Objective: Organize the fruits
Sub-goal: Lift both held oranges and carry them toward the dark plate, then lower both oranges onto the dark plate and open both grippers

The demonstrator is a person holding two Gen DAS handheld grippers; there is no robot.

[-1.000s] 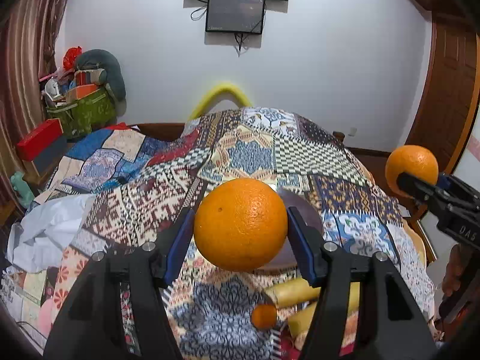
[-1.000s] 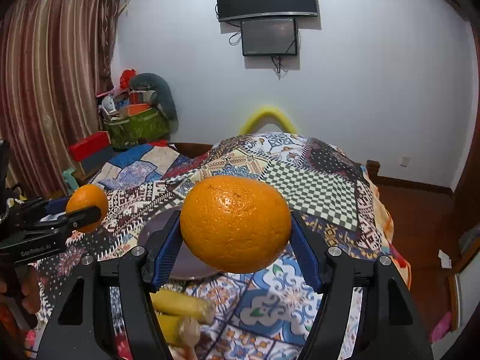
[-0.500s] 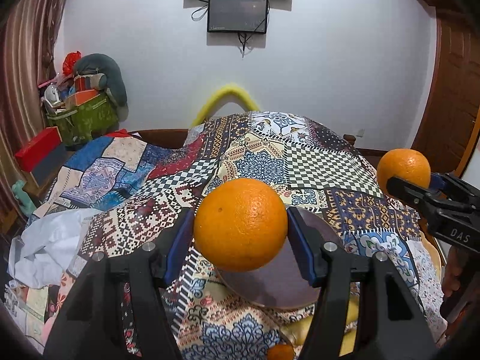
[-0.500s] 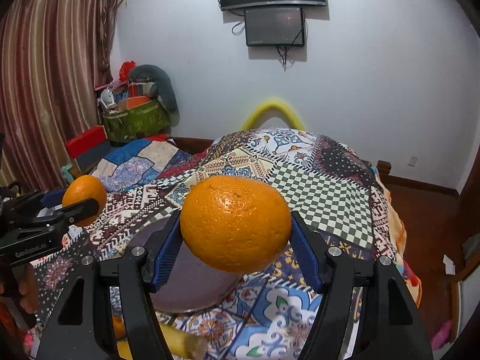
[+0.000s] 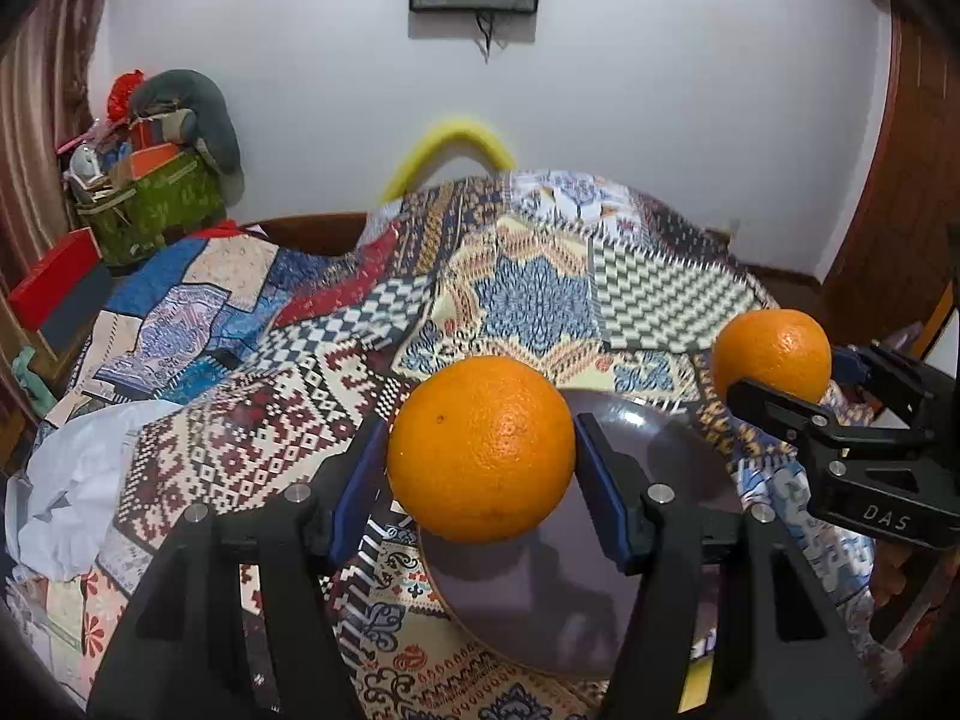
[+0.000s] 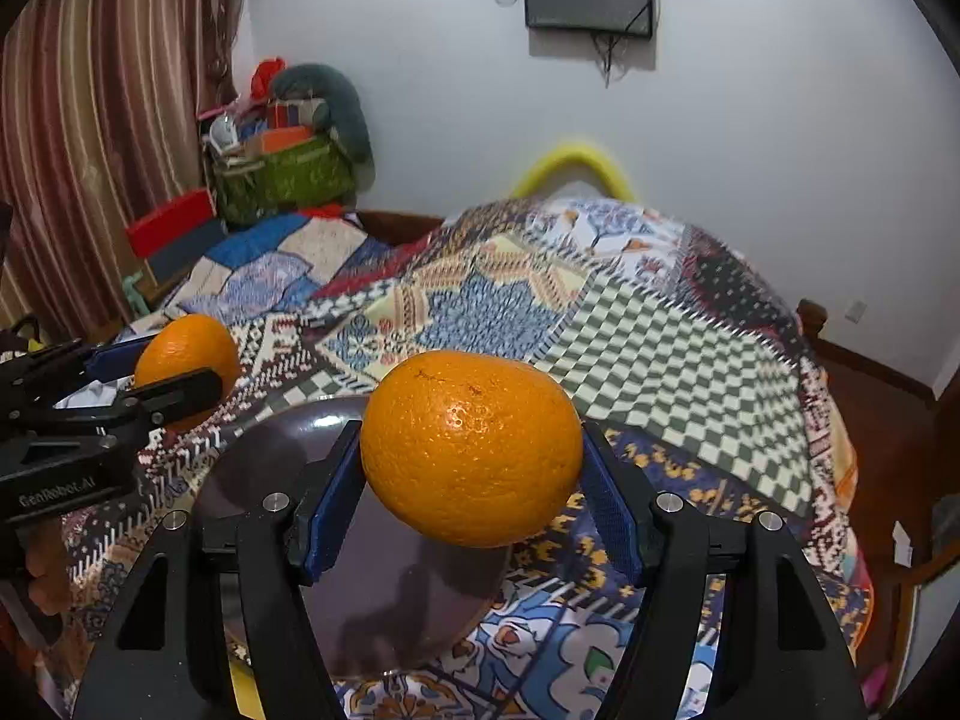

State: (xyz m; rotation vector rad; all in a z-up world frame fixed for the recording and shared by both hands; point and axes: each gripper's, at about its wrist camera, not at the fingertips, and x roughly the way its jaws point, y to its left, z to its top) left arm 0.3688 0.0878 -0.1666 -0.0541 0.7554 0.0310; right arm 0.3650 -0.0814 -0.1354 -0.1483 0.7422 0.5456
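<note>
My left gripper (image 5: 480, 450) is shut on a large orange (image 5: 480, 449), held just above a dark purple plate (image 5: 660, 456) that lies on the patterned quilt. The right gripper (image 6: 471, 450) is shut on a second orange (image 6: 471, 447), over the same plate (image 6: 270, 468). In the left wrist view the right gripper (image 5: 780, 369) appears at the right with its orange (image 5: 774, 354). The left gripper (image 6: 180, 360) with its orange (image 6: 186, 351) shows at the left of the right wrist view. Both oranges hang in the air, side by side above the plate.
A patchwork quilt (image 5: 540, 276) covers the bed. A yellow item (image 5: 696, 684) peeks out under the plate's near edge. White cloth (image 5: 78, 468) lies at the left. A green basket of clutter (image 5: 150, 204) and a red box (image 5: 54, 276) stand by the curtain.
Both grippers have moved forward and down over the plate, still holding their oranges. The plate now lies right beneath them, and the yellow fruits and small orange near the front have slipped out of view.
</note>
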